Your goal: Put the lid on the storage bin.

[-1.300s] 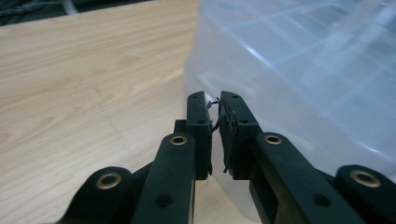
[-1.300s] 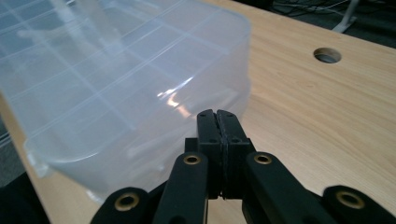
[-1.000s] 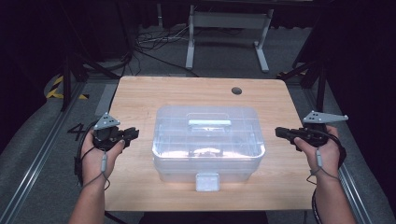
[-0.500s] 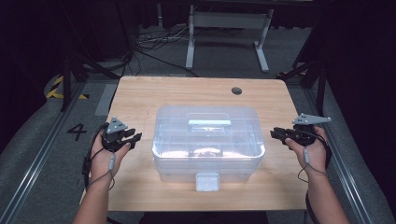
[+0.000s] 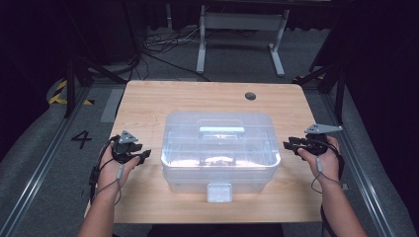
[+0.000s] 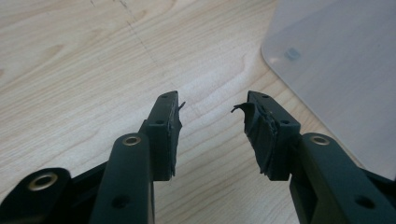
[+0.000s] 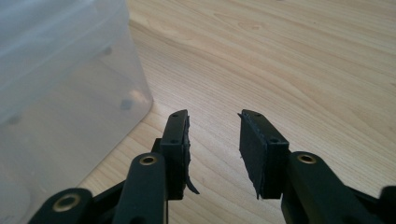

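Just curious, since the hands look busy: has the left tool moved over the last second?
Yes. The left tool has slid toward the person, along the table's left edge, ending beside the box, apart from it. Its jaws have just been opening, nothing between them.

Clear plastic box (image 5: 220, 148) sits between both claws.

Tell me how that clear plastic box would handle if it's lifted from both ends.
The box looks like thin translucent plastic, so probably light, and its walls may flex under squeezing. Its smooth, glossy sides could slip between narrow pads. Its wide, low shape on the table makes tipping unlikely, though the unclear contents inside might shift.
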{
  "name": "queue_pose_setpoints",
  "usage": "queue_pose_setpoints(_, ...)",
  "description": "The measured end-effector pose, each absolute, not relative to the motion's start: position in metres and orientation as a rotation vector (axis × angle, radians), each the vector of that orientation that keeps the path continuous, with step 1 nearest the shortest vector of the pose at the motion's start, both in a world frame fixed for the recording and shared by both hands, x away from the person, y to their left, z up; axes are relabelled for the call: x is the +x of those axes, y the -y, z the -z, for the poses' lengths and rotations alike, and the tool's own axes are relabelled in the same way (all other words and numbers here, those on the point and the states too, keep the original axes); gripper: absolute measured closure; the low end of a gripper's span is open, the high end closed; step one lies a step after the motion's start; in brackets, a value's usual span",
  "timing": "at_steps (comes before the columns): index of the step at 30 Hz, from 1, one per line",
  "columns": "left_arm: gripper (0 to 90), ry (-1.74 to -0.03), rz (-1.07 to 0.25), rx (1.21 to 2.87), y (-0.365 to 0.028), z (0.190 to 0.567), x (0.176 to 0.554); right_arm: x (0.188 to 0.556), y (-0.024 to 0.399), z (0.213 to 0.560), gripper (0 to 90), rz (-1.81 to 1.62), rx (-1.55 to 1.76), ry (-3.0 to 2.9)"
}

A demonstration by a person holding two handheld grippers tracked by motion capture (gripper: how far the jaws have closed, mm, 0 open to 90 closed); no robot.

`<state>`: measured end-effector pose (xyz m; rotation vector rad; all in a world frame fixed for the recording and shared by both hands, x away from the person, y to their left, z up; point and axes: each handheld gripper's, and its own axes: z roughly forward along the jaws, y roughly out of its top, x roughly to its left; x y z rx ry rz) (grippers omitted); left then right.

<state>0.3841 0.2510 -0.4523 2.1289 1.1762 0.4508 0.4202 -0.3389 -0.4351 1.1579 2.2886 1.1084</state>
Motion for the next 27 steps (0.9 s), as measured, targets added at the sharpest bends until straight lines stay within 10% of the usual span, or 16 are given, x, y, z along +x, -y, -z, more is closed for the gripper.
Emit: queue_pose_setpoints(27,41.8,-1.178,-0.462,2.181,-0.253,0.479,0.388,0.434,0.339,0.480,41.1,-1.067,1.157,-2.311)
